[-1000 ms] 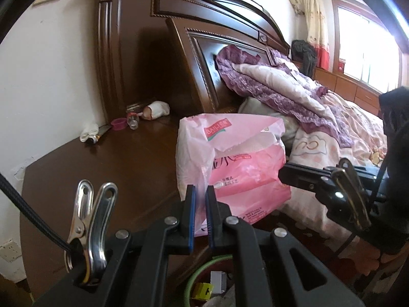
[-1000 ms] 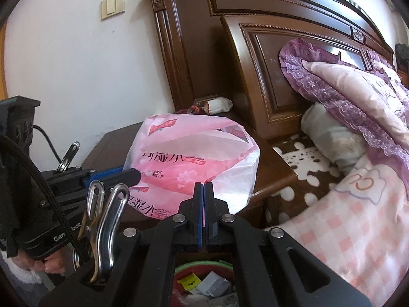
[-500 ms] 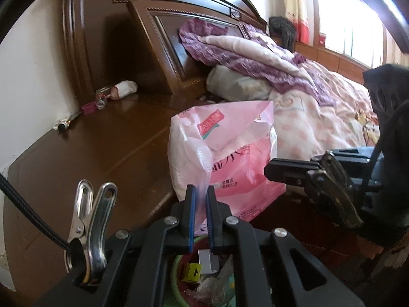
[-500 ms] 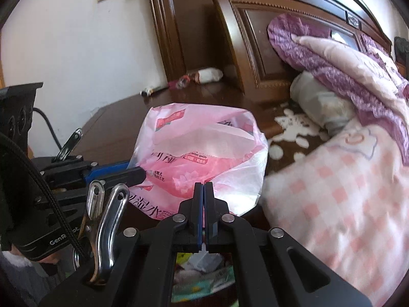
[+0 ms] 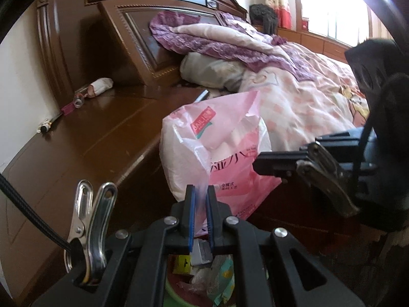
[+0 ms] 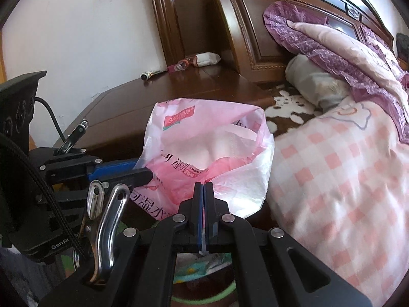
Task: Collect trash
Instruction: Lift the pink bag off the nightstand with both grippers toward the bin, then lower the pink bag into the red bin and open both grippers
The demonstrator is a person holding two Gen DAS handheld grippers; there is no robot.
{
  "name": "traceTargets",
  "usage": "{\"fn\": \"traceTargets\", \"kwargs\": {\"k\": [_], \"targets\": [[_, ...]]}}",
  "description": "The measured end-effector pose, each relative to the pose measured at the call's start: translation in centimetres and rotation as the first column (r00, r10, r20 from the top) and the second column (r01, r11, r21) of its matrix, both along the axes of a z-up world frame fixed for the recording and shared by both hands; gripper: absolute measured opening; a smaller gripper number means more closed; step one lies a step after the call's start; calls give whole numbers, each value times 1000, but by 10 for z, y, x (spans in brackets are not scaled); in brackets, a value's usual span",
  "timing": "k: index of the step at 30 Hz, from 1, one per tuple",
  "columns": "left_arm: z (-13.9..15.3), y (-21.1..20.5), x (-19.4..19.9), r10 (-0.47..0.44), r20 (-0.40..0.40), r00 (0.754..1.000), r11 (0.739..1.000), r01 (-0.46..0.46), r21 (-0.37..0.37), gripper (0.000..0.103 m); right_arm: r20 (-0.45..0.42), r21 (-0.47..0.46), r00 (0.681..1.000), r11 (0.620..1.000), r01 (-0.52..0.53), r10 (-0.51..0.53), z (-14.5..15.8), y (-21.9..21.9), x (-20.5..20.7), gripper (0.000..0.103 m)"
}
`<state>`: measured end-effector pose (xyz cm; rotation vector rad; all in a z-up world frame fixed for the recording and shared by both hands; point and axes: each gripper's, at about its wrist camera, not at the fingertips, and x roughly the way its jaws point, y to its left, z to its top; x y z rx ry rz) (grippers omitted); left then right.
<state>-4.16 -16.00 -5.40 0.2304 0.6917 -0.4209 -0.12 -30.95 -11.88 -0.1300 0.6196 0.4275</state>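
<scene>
2 sets of tongs, the left tongs [image 5: 200, 192] and the right tongs [image 6: 204, 192], each pinch an edge of the pink plastic bag [image 5: 212, 153], holding it slung between them. Over the last second the bag has sunk from above the bedside surface [image 5: 97, 138] towards the green-rimmed bin [image 5: 176, 291] just below, already littered with wrappers. Beyond, the bed [image 6: 345, 166] lies rumpled. Dropping it in looks close.

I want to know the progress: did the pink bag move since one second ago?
Yes. The pink bag, held by both grippers, has come down off the nightstand top toward the bin below, now hanging past its front edge.
</scene>
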Motion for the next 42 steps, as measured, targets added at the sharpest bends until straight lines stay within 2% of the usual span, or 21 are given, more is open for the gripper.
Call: {"fn": "traceTargets", "kwargs": {"k": [6, 15, 25, 42], "targets": [[-15, -4, 1, -14, -52, 999, 1000, 14, 9, 8, -54, -28, 999, 1000, -5, 3, -17, -3, 0, 1], [-46, -1, 10, 15, -140, 990, 999, -8, 52, 8, -148, -98, 988, 994, -48, 33, -48, 12, 5, 1], [-58, 5, 11, 14, -169, 985, 998, -2, 70, 8, -211, -160, 976, 983, -94, 59, -75, 30, 4, 1], [-79, 17, 10, 36, -220, 975, 996, -18, 86, 8, -253, -203, 963, 968, -149, 96, -89, 50, 10, 1]]}}
